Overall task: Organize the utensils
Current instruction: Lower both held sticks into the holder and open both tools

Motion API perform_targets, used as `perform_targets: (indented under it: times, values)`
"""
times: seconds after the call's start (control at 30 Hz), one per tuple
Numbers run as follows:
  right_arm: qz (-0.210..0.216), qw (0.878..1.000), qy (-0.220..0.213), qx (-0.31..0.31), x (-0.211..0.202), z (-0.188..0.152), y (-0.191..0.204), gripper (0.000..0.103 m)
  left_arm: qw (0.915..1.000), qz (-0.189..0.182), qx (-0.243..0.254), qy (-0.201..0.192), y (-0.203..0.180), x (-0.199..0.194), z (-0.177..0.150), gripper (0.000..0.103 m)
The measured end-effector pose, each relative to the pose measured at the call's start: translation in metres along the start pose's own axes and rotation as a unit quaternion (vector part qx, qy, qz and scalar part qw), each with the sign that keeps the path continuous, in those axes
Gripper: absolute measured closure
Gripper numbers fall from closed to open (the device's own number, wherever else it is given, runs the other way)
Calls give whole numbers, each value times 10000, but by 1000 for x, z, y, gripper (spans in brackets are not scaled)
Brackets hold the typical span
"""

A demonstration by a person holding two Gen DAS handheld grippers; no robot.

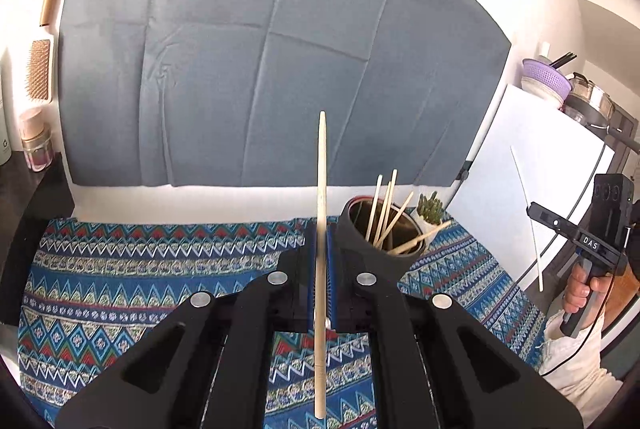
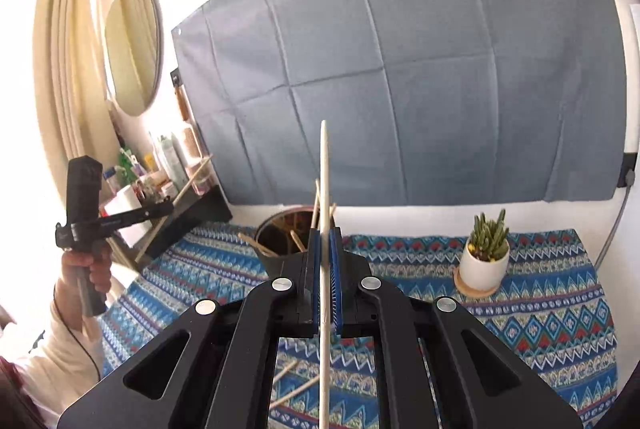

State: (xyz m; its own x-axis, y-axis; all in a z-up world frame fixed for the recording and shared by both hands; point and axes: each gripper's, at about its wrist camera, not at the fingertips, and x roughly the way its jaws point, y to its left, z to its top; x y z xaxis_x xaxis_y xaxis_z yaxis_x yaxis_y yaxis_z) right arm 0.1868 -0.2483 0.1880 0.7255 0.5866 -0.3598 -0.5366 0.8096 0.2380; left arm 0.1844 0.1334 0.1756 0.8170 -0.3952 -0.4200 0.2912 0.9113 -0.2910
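Observation:
My left gripper is shut on a pale wooden chopstick that stands upright between its blue pads. Just right of it and behind is a dark round holder with several chopsticks leaning inside. My right gripper is likewise shut on an upright chopstick, with the holder close behind and to its left. Both grippers hang above the patterned blue cloth. Two loose chopsticks lie on the cloth below the right gripper.
A small cactus in a white pot stands on the cloth to the right of the holder. A grey sheet hangs on the wall behind. A dark shelf with bottles is at the left, a white cabinet at the right.

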Motion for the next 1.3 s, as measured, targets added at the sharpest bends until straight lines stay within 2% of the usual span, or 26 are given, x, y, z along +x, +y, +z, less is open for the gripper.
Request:
perform_targets:
  times: [0.23,0.43,0.53,0.6,0.7,0.8,0.9,0.93,1.03,1.1,1.17,1.3]
  values:
    - [517,9936,-711,712,40,23,-9,98,9979,-403,-255,-448,-6,40,21,98]
    - [737,9835,-1265,1059,73,34,-18,98,9946,-649,-358,-727,-16,79,24,98]
    - [1042,9756,-1438,1292,92,33,-23,98,9912,-888,-406,-892,-19,94,22,98]
    - [1258,9686,-1569,1461,104,31,-27,98,9865,-1141,-486,-1068,-19,100,19,98]
    - [1545,9539,-1863,1773,119,26,-35,98,9747,-1563,-600,-1478,-19,104,13,98]
    - [1623,9425,-2102,2027,131,18,-42,98,9641,-1899,-845,-1654,-16,110,6,98]
    - [1459,9415,-2292,1994,141,10,-44,98,9618,-1821,-864,-1855,-15,117,-5,98]
    - [1379,9458,-2224,1922,146,9,-43,98,9578,-1862,-898,-1996,-14,119,-10,98]
    - [1083,9595,-2138,1477,155,6,-33,98,9641,-1738,-920,-1787,-13,135,-12,98]
    - [990,9654,-2091,1202,156,3,-28,98,9698,-1584,-731,-1707,-17,140,-15,98]
    - [941,9674,-2072,1112,157,3,-26,98,9736,-1452,-570,-1666,-21,142,-16,98]
    - [1072,9670,-2009,1140,155,1,-27,98,9725,-1497,-453,-1728,-26,139,-16,98]
